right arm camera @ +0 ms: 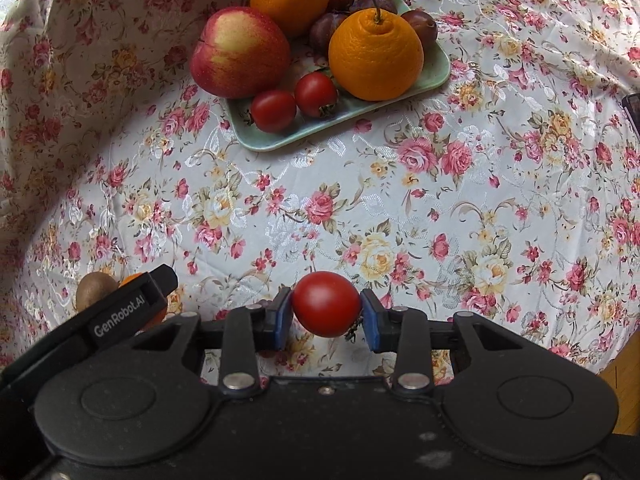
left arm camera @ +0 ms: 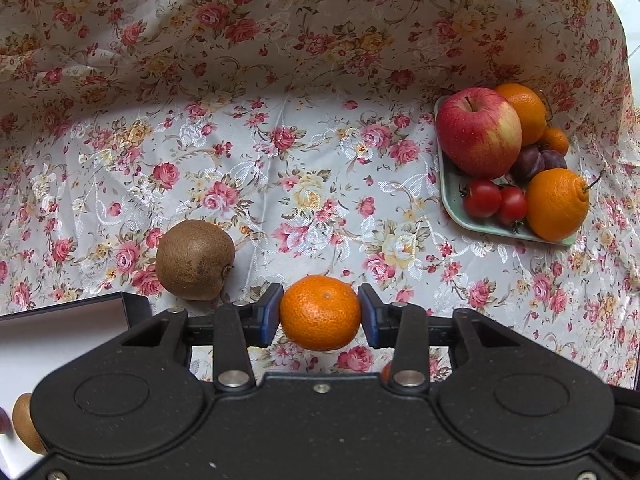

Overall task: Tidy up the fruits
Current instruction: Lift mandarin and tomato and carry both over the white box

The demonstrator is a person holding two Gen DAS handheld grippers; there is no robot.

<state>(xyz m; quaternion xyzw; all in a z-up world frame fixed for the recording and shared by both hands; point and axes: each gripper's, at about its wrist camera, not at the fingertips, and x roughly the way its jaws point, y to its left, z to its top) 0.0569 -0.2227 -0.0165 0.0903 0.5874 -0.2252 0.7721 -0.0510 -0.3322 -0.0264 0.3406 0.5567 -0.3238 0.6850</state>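
My left gripper [left arm camera: 321,295] is shut on a small mandarin [left arm camera: 320,314], its blue pads pressing both sides above the floral cloth. A brown kiwi [left arm camera: 195,259] lies on the cloth just to the left of it. My right gripper [right arm camera: 325,299] is shut on a red tomato [right arm camera: 326,304], stem end against the right pad. A pale green plate [right arm camera: 256,140] ahead holds an apple [right arm camera: 240,52], a knobbed orange [right arm camera: 376,56], two tomatoes [right arm camera: 274,110], plums [right arm camera: 328,28] and more citrus. The same plate [left arm camera: 452,196] sits at the right in the left wrist view.
A white box with a dark rim [left arm camera: 60,320] stands at the lower left, with a brown rounded fruit [left arm camera: 24,424] by its edge. The left tool's finger [right arm camera: 132,304] shows at the left of the right wrist view. The floral cloth [right arm camera: 360,208] drapes off the table edges.
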